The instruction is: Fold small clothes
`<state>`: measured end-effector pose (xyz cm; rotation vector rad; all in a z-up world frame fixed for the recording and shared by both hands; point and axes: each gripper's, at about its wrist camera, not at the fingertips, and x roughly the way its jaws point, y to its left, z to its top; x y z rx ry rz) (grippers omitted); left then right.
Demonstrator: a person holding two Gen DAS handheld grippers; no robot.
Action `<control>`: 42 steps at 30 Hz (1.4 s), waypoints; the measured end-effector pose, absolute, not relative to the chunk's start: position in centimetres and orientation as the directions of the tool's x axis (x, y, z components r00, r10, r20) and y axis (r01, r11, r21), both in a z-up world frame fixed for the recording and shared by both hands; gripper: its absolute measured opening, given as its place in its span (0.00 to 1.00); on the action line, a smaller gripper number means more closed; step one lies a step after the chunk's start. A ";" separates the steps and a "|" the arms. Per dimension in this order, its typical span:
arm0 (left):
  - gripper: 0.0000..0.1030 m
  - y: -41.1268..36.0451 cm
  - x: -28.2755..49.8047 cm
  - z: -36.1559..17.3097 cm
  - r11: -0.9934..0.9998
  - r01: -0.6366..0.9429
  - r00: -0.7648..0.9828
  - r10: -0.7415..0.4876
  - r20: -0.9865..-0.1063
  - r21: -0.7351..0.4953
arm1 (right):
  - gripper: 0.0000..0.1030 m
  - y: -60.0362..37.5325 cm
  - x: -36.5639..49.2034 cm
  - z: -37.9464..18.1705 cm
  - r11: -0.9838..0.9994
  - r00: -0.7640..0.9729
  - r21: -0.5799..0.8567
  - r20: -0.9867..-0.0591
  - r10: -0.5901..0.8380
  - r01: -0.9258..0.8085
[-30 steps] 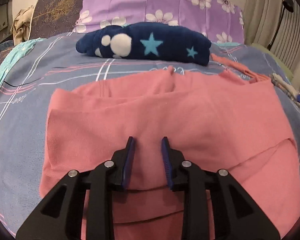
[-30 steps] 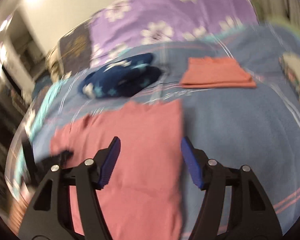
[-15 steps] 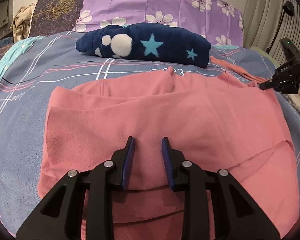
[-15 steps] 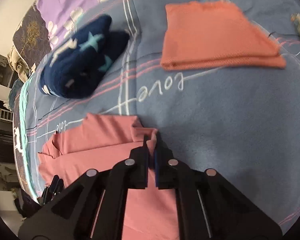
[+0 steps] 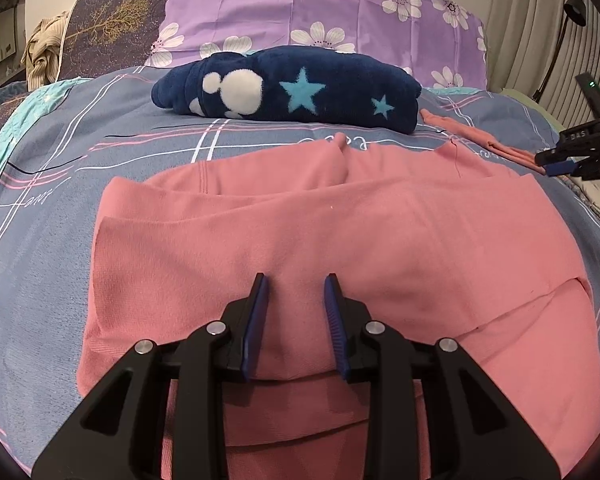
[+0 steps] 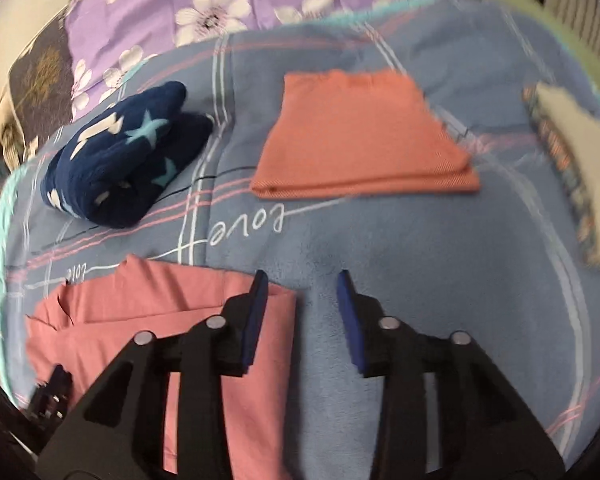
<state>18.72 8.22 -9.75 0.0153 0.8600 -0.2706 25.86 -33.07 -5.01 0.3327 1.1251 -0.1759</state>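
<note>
Now | pink garment (image 5: 340, 232) spread on bed (image 5: 40, 240) | left hand-held gripper (image 5: 295, 316) parted over it, pinching nothing | right hand-held gripper (image 6: 305, 312) opening at its edge, nothing between pads.

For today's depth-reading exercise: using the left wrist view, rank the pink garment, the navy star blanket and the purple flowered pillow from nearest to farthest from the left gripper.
1. Pink garment: directly under the left gripper.
2. Navy star blanket: beyond the garment's far edge, mid-bed.
3. Purple flowered pillow: behind the blanket, at the head of the bed.
</note>
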 end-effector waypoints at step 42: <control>0.42 12.5 29.9 -7.8 0.956 0.277 0.547 -0.240 -0.802 -0.097 | 0.26 -20.5 17.6 -9.9 0.999 0.654 -0.032 -0.757 -0.006 -0.029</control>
